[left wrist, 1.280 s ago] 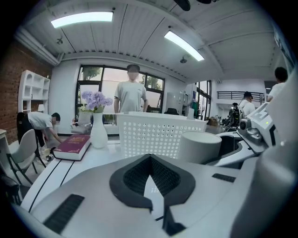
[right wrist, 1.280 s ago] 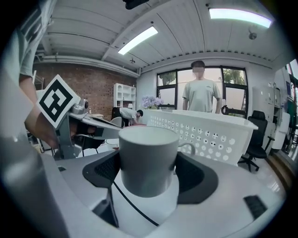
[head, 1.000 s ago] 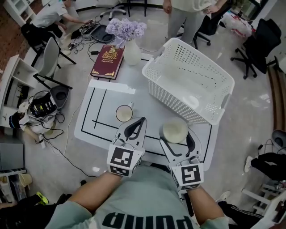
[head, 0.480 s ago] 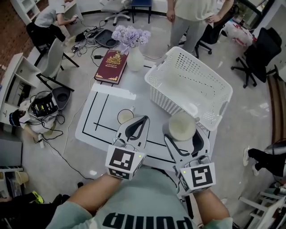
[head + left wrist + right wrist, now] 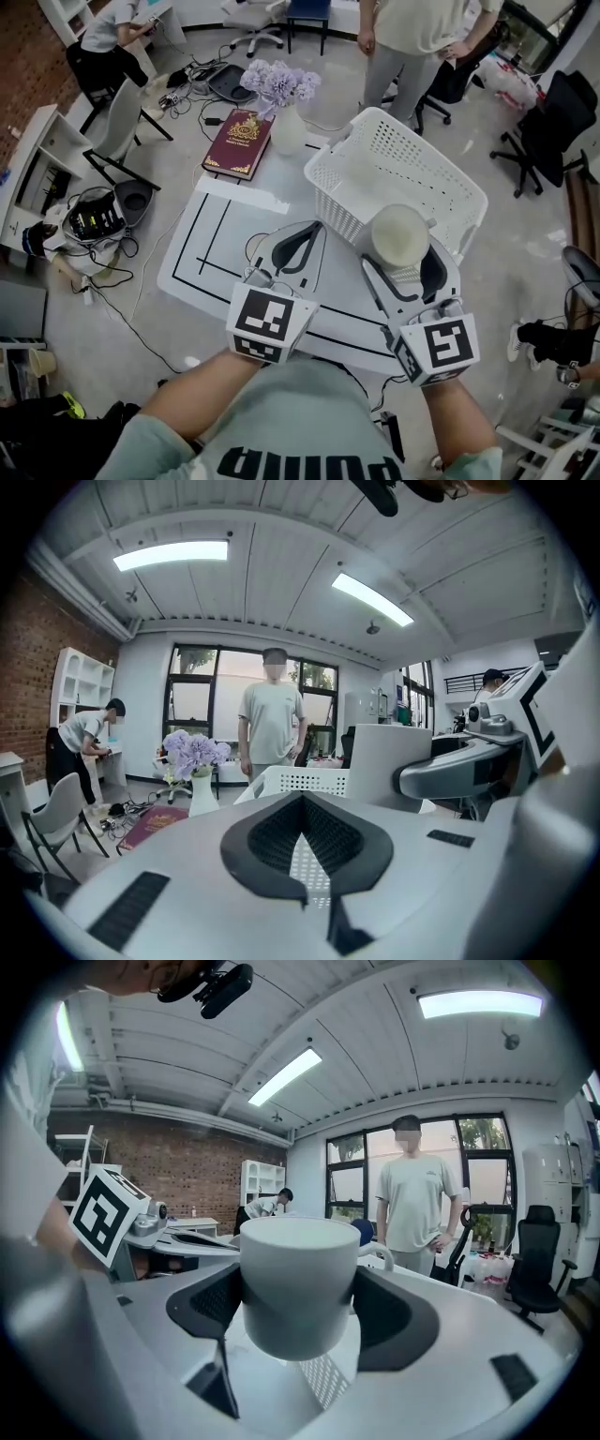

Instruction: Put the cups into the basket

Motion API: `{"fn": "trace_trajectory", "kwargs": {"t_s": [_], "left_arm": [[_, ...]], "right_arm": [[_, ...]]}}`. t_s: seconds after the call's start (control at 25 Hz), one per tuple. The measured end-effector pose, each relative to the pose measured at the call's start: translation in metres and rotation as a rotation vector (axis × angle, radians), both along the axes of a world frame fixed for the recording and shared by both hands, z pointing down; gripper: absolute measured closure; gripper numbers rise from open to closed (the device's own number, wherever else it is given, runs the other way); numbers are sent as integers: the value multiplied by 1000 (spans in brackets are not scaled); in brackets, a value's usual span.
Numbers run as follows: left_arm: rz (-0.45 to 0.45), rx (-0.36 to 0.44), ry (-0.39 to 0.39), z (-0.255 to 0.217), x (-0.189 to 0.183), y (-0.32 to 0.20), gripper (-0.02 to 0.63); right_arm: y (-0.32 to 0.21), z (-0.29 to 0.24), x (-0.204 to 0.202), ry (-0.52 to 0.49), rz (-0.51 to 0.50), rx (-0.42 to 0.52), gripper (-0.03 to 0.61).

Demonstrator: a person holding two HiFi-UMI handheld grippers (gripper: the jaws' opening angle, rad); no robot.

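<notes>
Grips a white cup (image 5: 400, 234) upright in the right claw (image 5: 403, 264), pads pressed on both its sides. Holds it, by the head view, over the near rim of the basket (image 5: 450, 187), at 1 o'clock on the table (image 5: 211, 253); gives no way there to judge the height above that rim. Shows more in the right claw view: cup (image 5: 298, 1279) with mouth up, handle (image 5: 389, 1255) at 2 o'clock on the far side, bottom hanging free between the pads. Holds the left claw (image 5: 300, 234) narrow at 6 o'clock of the table, beside the right one. Hints at closed tips from above; settles it in the left claw view (image 5: 302, 797), tips together, nothing gripped, perforated basket wall (image 5: 309, 780) seen past them. Catches there also the gripped cup (image 5: 386, 766) at 3 o'clock. Finds a red book (image 5: 241, 142) at 11 o'clock on the table and a vase (image 5: 288, 131) of purple flowers at 12 o'clock, near the basket's far-left corner. Shows a standing person (image 5: 412, 37) past the table at 12 o'clock, cut off at the shoulders from above, seen upright in both claw views.
</notes>
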State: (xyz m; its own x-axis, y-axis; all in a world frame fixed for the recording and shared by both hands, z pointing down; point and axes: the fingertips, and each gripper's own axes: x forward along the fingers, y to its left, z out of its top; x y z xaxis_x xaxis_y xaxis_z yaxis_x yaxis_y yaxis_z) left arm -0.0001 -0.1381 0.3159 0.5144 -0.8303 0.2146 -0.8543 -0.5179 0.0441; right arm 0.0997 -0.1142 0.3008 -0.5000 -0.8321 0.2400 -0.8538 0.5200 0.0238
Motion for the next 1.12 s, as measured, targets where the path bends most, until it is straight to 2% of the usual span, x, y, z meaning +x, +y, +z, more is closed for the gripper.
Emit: {"fn": "trace_trajectory", "kwargs": {"t_s": [0.56,1.12], "left_arm": [[-130,11,-23,-15,14,-32,610],[-194,-6,-45,-3,-18,-82,611]], "right_arm": [[-45,-7,23,9,-109,-4,206],[-112,18,20,29,-170,-74,206]]}}
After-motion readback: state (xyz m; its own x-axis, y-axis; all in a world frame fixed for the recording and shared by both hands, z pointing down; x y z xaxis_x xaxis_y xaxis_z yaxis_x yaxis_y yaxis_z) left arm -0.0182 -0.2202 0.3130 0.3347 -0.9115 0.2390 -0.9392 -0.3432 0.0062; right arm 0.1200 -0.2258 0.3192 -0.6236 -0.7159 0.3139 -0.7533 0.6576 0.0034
